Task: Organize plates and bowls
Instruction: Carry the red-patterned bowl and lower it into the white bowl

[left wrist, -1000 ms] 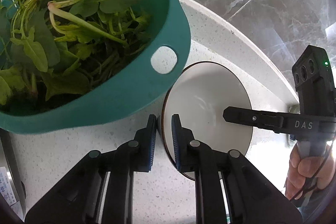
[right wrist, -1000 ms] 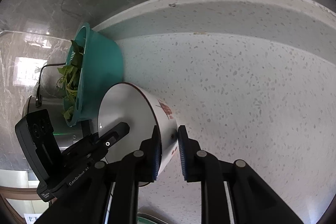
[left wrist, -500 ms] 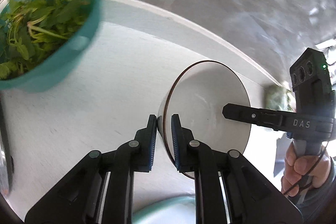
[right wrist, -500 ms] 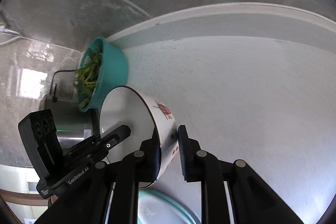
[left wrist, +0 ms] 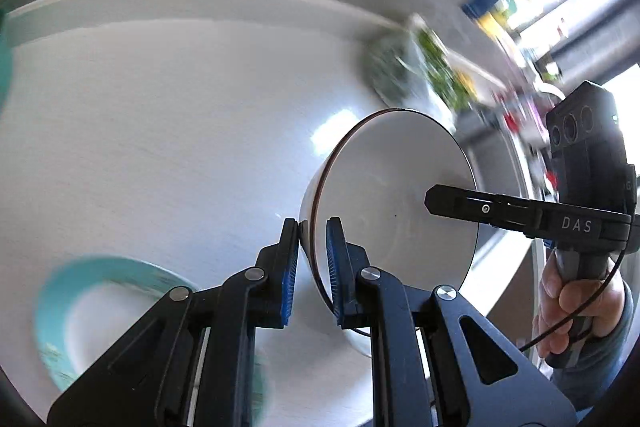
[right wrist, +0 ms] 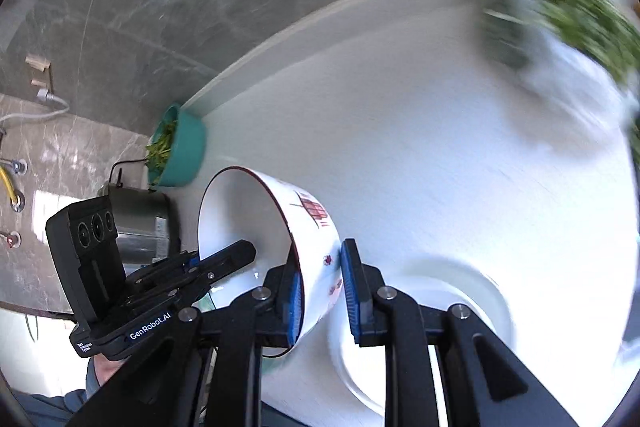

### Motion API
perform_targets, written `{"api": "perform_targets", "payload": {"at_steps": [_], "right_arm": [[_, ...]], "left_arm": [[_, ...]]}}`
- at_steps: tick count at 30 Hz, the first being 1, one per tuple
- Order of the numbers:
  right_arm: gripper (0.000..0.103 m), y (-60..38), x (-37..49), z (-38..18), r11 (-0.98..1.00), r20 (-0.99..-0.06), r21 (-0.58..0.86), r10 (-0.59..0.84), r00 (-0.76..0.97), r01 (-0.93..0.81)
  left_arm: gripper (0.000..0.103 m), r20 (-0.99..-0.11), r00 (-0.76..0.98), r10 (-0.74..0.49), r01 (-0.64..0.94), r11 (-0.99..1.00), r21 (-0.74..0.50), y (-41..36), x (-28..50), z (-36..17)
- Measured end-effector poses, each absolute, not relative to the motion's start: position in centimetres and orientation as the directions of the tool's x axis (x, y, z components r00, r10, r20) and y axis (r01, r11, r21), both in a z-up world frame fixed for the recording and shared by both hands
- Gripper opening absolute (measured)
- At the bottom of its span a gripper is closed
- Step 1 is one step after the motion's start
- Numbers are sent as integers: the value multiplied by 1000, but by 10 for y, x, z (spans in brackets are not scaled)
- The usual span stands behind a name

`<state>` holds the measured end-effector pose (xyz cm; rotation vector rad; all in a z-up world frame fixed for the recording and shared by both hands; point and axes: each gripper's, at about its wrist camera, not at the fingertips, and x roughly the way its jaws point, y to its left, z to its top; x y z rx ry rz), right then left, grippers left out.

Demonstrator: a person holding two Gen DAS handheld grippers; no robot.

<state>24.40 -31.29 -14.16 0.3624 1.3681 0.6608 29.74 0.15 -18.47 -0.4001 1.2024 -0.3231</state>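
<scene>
Carrying white bowl (left wrist: 392, 187) away from teal colander (right wrist: 182, 151), both grippers' jaws clenching opposite rim sides; next, lowering onto teal-rimmed plate (left wrist: 52, 311) on counter (left wrist: 160, 127).

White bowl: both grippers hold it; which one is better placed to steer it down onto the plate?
Probably the right gripper: the plate lies just beneath it, while it sits off to the side of the left gripper. Both pinch the white bowl at its rim.
</scene>
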Motion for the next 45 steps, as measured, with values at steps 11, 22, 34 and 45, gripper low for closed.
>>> {"api": "perform_targets", "payload": {"at_steps": [11,22,34,45], "right_arm": [[21,-392,201,-183,795,-796,594,603,51,-127],[19,-393,193,-194,807,-816,562,577,41,-180],[17,-359,176,-180,884,-899,354,412,150,-305],[18,-351,174,-185,905,-924,272,340,172,-328]], "left_arm": [[12,-888,228,-400,103,916,-387,-95,258,-234],[12,-912,242,-330,118,943,-310,-81,244,-248],[7,-912,259,-319,157,945,-286,-77,242,-249],[6,-908,272,-320,158,945,-286,-72,240,-248]]}}
